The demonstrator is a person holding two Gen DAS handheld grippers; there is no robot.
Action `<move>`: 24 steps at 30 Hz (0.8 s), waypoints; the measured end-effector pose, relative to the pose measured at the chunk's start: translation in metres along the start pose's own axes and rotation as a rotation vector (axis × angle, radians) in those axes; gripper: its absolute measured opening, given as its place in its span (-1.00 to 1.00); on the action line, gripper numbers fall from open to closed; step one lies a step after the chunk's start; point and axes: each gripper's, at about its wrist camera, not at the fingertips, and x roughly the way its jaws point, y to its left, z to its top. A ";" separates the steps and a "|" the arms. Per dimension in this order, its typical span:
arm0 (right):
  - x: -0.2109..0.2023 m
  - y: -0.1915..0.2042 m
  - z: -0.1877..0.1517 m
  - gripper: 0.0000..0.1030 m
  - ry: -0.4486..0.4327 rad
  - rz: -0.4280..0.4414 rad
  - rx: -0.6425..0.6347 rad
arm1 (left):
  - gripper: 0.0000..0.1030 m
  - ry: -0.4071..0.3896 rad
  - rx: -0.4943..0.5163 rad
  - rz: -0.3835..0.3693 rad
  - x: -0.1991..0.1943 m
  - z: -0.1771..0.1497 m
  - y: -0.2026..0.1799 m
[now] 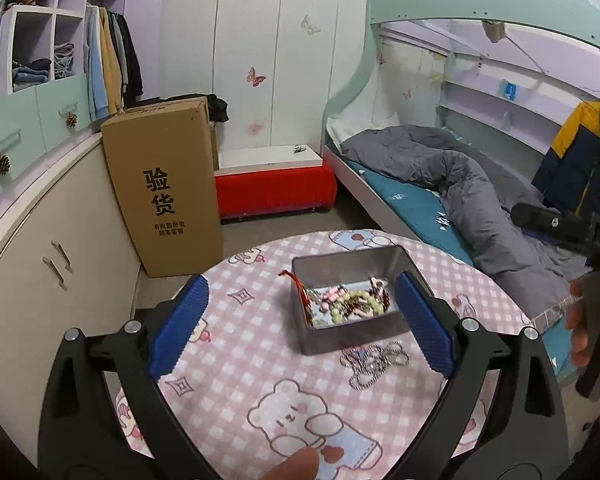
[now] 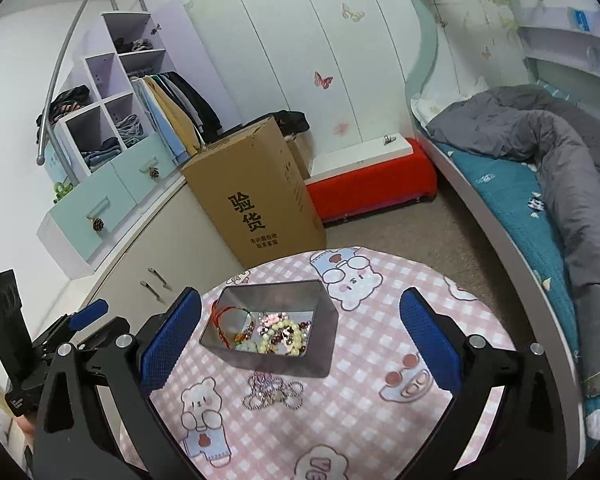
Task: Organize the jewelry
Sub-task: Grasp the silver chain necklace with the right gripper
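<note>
An open metal tin point(image 1: 352, 340) point(image 2: 324, 344) stands on the round table with the pink checked bear cloth point(image 1: 236, 368) point(image 2: 364, 420). Bead bracelets point(image 1: 352, 304) point(image 2: 276, 332) lie in it, and a red cord point(image 1: 296, 280) point(image 2: 220, 316) hangs over its rim. A silver ball chain point(image 1: 374, 362) point(image 2: 272, 390) lies on the cloth just in front of the tin. My left gripper point(image 1: 302, 322) is open, its blue pads either side of the tin's near end, touching nothing. My right gripper point(image 2: 300, 336) is open above the tin and chain, holding nothing.
A tall cardboard box point(image 1: 168, 184) point(image 2: 256, 196) stands behind the table beside a cream cabinet point(image 1: 52, 248). A red bench point(image 1: 276, 188) and a bunk bed with a grey quilt point(image 1: 460, 184) lie beyond. A person's hand point(image 1: 588, 320) grips the other tool at right.
</note>
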 end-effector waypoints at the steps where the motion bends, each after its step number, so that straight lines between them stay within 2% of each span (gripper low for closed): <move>1: -0.003 0.002 -0.002 0.86 -0.002 -0.005 -0.014 | 0.79 -0.004 0.006 -0.002 -0.002 -0.005 -0.001; 7: -0.009 0.019 -0.034 0.86 0.043 -0.007 -0.144 | 0.79 -0.003 0.002 0.023 -0.004 -0.034 0.002; 10: 0.011 0.024 -0.060 0.86 0.117 -0.061 -0.216 | 0.79 0.035 -0.026 0.013 0.006 -0.054 0.009; 14: 0.049 0.028 -0.090 0.84 0.219 -0.074 -0.271 | 0.79 0.090 -0.063 0.008 0.023 -0.079 0.014; 16: 0.069 0.030 -0.102 0.60 0.260 -0.074 -0.289 | 0.79 0.111 -0.072 0.005 0.031 -0.089 0.015; 18: 0.084 0.030 -0.109 0.01 0.303 -0.064 -0.293 | 0.79 0.125 -0.066 0.010 0.036 -0.097 0.014; 20: 0.097 0.031 -0.114 -0.14 0.333 -0.071 -0.310 | 0.79 0.137 -0.072 0.020 0.043 -0.104 0.016; 24: 0.110 0.035 -0.115 -0.19 0.339 -0.042 -0.323 | 0.79 0.201 -0.134 0.018 0.057 -0.114 0.027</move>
